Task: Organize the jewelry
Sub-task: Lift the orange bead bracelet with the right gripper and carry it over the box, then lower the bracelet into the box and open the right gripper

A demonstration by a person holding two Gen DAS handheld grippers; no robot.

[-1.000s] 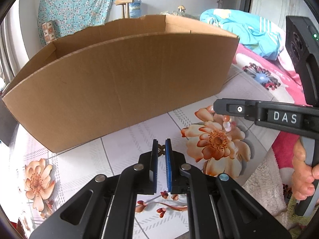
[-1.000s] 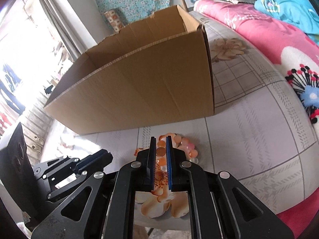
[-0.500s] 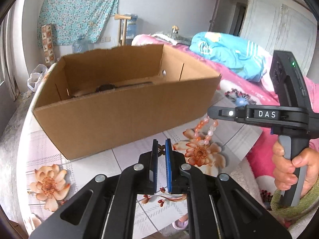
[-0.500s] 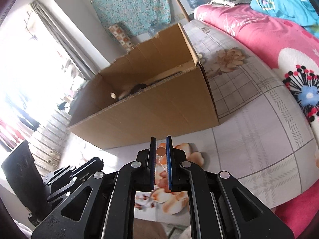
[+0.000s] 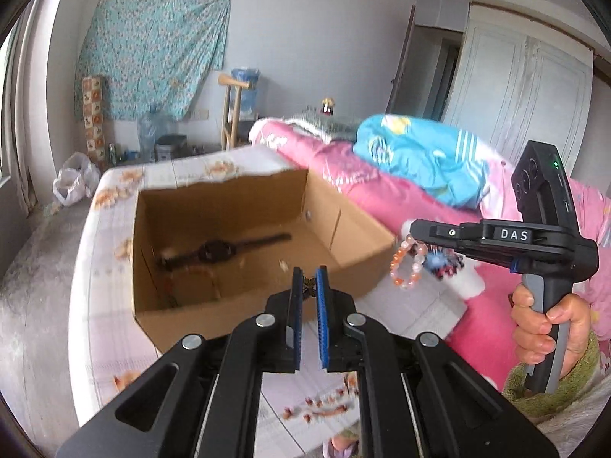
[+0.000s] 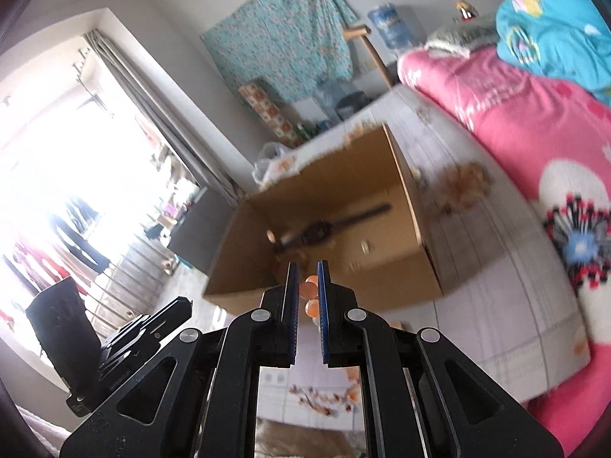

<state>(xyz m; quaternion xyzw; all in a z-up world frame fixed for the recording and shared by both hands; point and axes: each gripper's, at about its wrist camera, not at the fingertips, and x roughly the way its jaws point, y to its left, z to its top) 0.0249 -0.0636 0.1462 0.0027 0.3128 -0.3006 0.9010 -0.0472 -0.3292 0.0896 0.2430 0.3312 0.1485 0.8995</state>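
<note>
Right gripper [image 6: 306, 286] is pinching a light, limp bead bracelet [image 5: 408, 263] that is dangling beside the cardboard box [image 5: 355, 236], best gripped across a bead, while left gripper [image 5: 309, 286] is clamping a small brown trinket [image 5: 308, 284] above the box.

The left gripper [image 5: 310, 280] is black, with blue pads [image 5: 322, 315] on its two fingers and round silver screws on its arms. The right gripper [image 6: 306, 274] looks the same. From the side it shows white letters "DAS" and a tiny green light. The right hand [image 5: 550, 330] has bare skin and a fuzzy green sleeve.
</note>
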